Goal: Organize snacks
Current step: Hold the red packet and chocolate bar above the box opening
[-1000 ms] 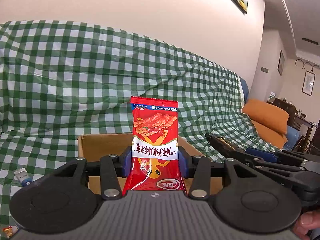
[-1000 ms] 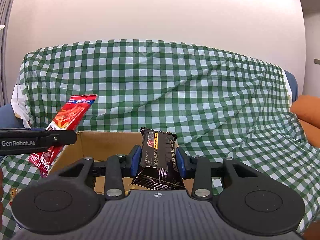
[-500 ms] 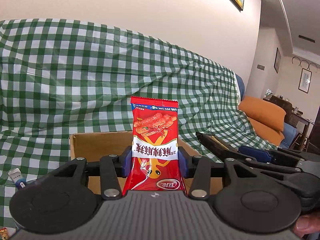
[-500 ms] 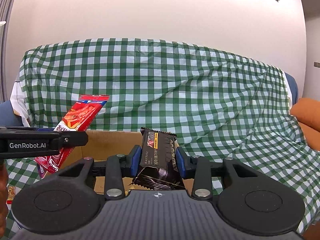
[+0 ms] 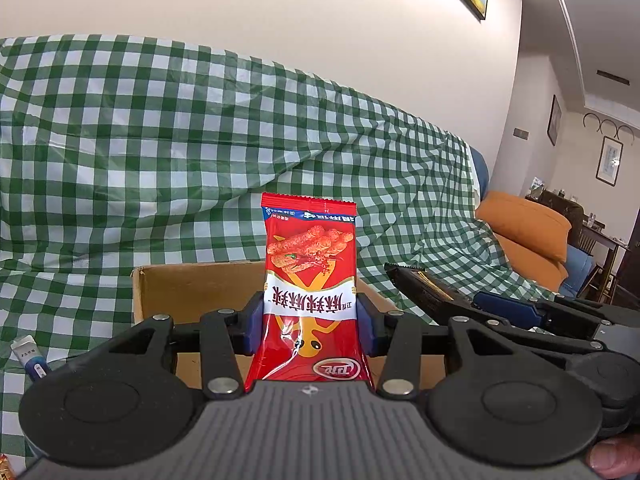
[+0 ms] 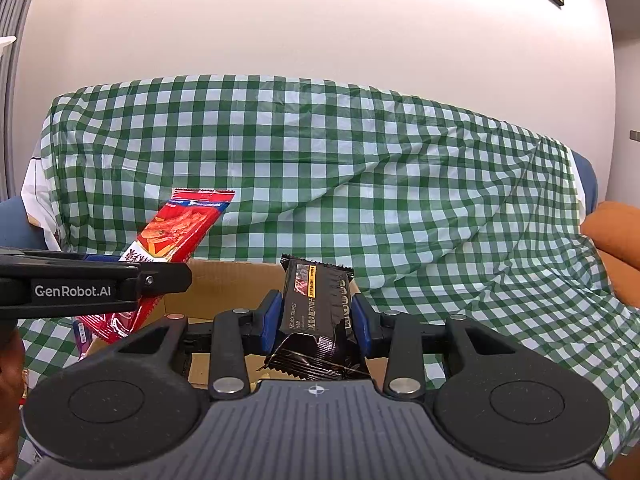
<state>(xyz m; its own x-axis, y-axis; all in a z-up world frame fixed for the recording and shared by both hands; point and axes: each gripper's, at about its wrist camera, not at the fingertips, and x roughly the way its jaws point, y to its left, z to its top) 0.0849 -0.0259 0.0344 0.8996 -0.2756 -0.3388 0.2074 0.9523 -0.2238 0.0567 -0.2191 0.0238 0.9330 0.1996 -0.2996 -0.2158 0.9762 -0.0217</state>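
two snacks are held above an open box (image 5: 192,292): the left gripper (image 5: 310,322) clamps a red packet (image 5: 310,280) upright, the right gripper (image 6: 316,320) clamps a black bar (image 6: 316,308). both wrappers' lower ends hide behind the gripper bodies, which also cover the box floor. small items (image 5: 30,358) on the checked cloth (image 5: 160,160) are cut off.

Open cardboard box (image 5: 192,292) directly ahead, top unobstructed. Right gripper (image 5: 416,286) close alongside left gripper (image 5: 309,316), narrowing lateral clearance. Checked cloth (image 6: 360,184) backrest behind box.
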